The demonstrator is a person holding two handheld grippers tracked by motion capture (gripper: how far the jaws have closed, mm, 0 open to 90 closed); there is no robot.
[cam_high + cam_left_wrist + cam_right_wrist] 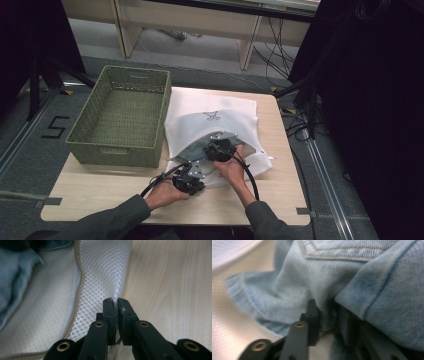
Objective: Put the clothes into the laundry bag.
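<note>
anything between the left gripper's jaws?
Yes: white mesh laundry bag edge pinched in the left gripper, beside the light wooden table, per left gripper view.

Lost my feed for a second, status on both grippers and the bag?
Left gripper clamped on mesh bag edge. Right gripper pinching denim inside bag. Green basket alongside, nothing obstructing.

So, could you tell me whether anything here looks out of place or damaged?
Nothing stands out. The left gripper pinches the edge of the white mesh laundry bag lying on the table, and the right gripper grips the denim garment at the bag's opening. The green basket sits upright beside the bag.
</note>
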